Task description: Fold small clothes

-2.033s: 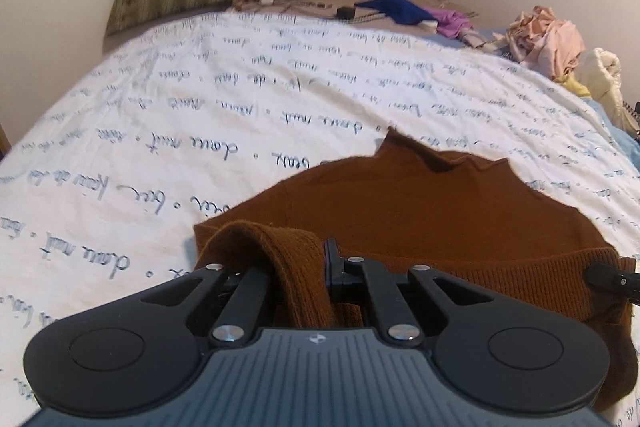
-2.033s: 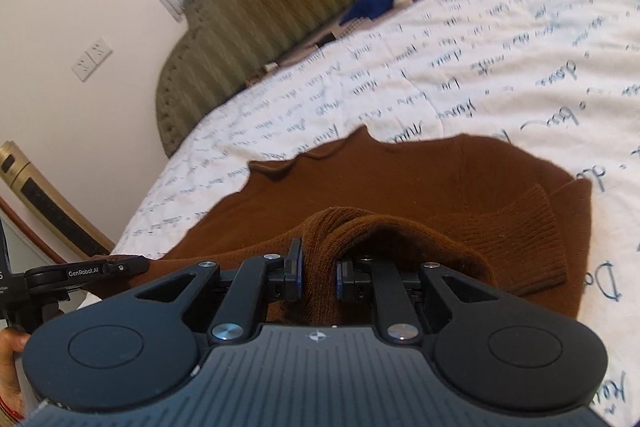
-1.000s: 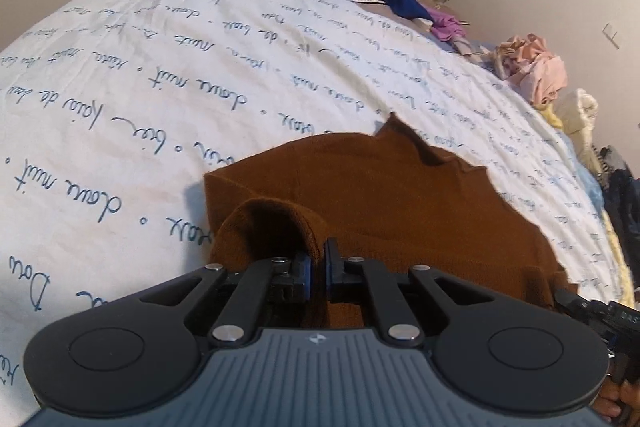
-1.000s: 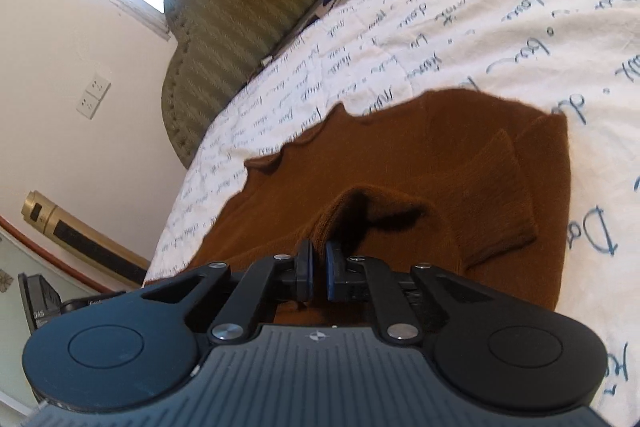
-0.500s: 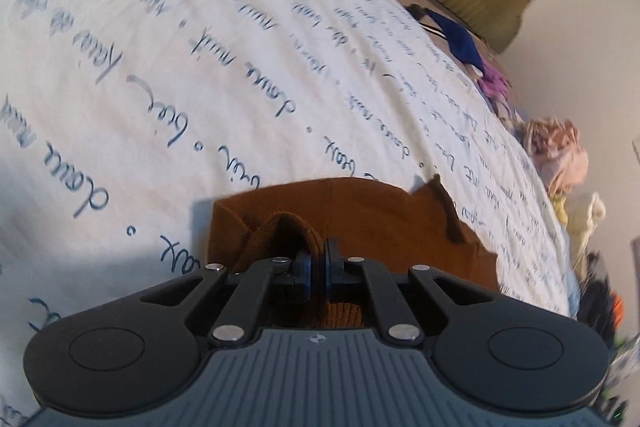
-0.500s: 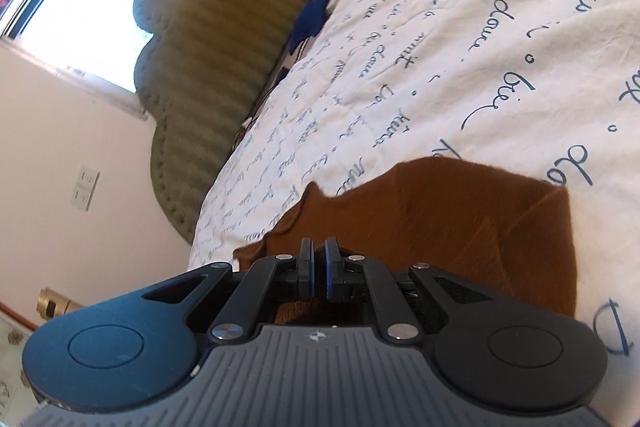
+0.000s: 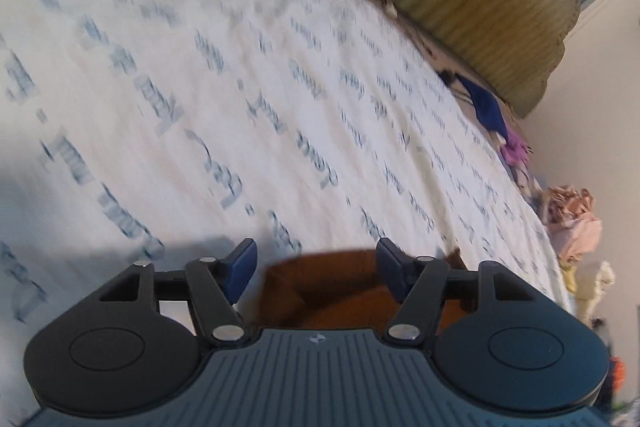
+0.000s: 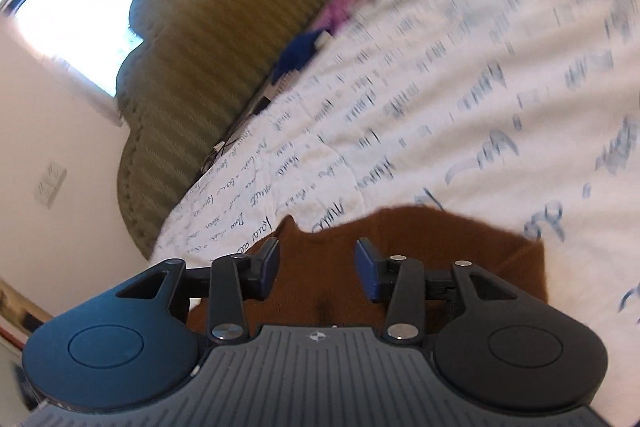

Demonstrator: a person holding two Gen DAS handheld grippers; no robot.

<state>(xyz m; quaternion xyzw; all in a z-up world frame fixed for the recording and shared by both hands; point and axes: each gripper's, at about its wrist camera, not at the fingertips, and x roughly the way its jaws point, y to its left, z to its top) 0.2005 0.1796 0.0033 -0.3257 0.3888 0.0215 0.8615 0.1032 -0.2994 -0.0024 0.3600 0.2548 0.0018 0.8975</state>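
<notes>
The brown sweater [image 8: 408, 267] lies flat on the white bedspread [image 8: 500, 107], low in both wrist views, just under and ahead of both tools. The right gripper [image 8: 318, 269] sits squarely over it, jaws opening with only cloth below; the left gripper [image 7: 316, 273], opening too and holding nothing, hangs over its edge [image 7: 320, 291].

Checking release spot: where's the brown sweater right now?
The brown sweater lies on the script-print bedspread, low in both wrist views, just beyond the opening left gripper and right gripper, pinched by neither.
</notes>
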